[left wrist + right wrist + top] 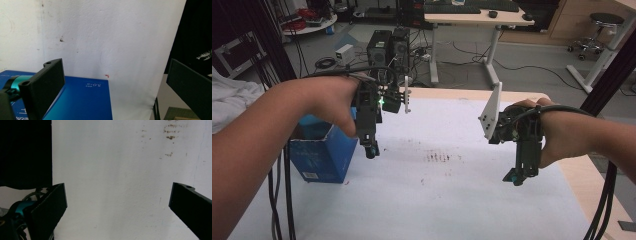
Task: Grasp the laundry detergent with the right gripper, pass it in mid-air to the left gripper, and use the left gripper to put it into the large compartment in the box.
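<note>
A blue box is taken as the landmark: it stands at the left edge of the bench, partly off the white sheet that covers the bench top. The left gripper is held just to the right of the box, pointing down and hanging above the white sheet; whether it touches the sheet cannot be told. In the left gripper view the box's blue top is seen low in the picture, with small white print on it, and the jaws of that gripper are spread wide apart with nothing between them; the box is touched by neither. The right gripper is held well to the right of the box, across the sheet, also pointing down, with a pale three-cornered plate on top of it. In the right gripper view its jaws are likewise seen wide apart and empty, over bare white sheet. A patch of reddish-brown stains is marked on the sheet to the right of the box, between the two grippers. A forearm is seen passing over the near left side of the box.
</note>
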Available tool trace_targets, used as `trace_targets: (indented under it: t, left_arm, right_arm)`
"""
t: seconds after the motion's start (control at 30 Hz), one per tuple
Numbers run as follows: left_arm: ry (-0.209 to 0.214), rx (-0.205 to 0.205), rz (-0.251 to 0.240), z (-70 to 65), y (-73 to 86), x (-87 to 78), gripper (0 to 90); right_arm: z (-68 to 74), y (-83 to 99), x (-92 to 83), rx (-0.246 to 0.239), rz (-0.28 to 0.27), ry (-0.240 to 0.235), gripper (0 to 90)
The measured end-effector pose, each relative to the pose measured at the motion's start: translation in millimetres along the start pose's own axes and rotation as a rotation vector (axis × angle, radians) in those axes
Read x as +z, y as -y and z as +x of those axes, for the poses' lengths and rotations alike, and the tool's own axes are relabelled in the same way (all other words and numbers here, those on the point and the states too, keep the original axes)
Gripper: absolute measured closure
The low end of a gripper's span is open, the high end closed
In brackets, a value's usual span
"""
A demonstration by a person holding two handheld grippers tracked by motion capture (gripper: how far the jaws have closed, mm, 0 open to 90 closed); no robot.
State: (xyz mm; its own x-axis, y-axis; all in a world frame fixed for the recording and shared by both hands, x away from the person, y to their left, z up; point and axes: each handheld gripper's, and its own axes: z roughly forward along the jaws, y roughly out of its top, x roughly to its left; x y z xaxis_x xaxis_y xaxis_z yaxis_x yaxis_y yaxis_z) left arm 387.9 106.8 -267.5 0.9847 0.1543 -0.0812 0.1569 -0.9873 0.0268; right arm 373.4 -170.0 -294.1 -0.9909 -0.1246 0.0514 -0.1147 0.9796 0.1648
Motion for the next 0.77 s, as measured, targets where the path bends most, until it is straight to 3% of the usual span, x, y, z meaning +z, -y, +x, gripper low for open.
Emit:
trace_targets:
  t: [0.77]
  left_arm:
    - [-0.003, -0.004, 0.003, 9.7, -0.5, 4.2, 1.6]
  right_arm:
    - [-3.3, -0.9, 2.6, 0.006, -0.001, 0.0, 0.9]
